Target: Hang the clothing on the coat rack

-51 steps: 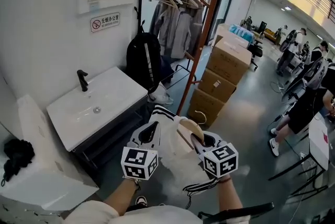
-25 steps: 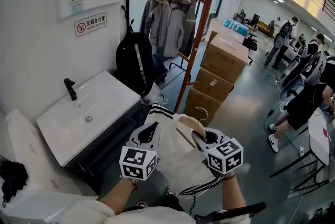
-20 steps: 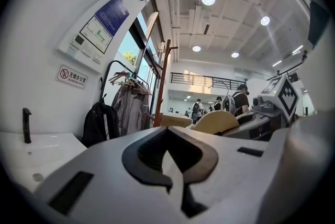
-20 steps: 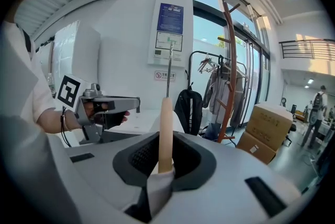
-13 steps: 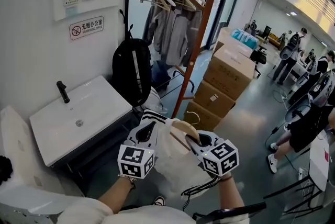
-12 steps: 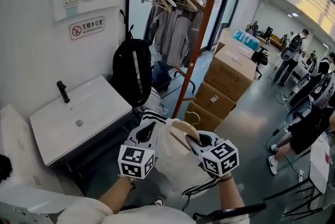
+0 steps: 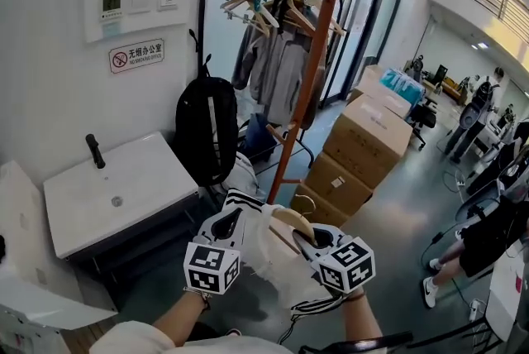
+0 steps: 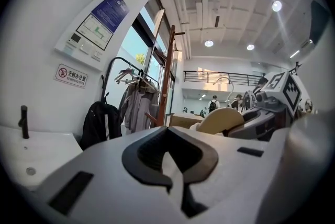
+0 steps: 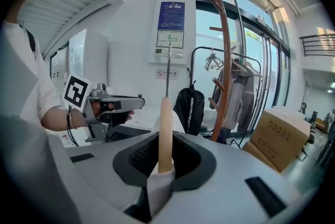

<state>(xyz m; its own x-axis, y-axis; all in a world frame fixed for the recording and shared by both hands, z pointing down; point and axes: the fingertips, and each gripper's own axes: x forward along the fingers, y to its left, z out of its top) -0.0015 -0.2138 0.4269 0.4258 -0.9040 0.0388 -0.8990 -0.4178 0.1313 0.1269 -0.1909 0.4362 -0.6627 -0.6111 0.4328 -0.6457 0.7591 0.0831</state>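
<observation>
A white garment with black stripes (image 7: 266, 251) hangs on a wooden hanger (image 7: 292, 220) between my two grippers, low in the head view. My left gripper (image 7: 231, 222) is shut on the garment's striped shoulder; its jaws (image 8: 170, 157) meet on a thin strip of white cloth. On the hanger's other end my right gripper (image 7: 307, 236) is shut, and the wooden arm (image 9: 165, 129) and a fold of cloth stick out of the jaws. The brown wooden coat rack (image 7: 312, 71) stands ahead of both grippers, its pegs (image 9: 222, 3) bare at the top.
A black clothes rail with hangers and grey jackets (image 7: 277, 55) stands behind the rack. A black backpack (image 7: 207, 129) hangs at its left. A white basin with a black tap (image 7: 116, 191) is at the left, stacked cardboard boxes (image 7: 364, 137) at the right, people (image 7: 496, 236) farther right.
Both grippers have carried the garment on its hanger forward, and the coat rack, rail and boxes now stand closer. Both grips look the same.
</observation>
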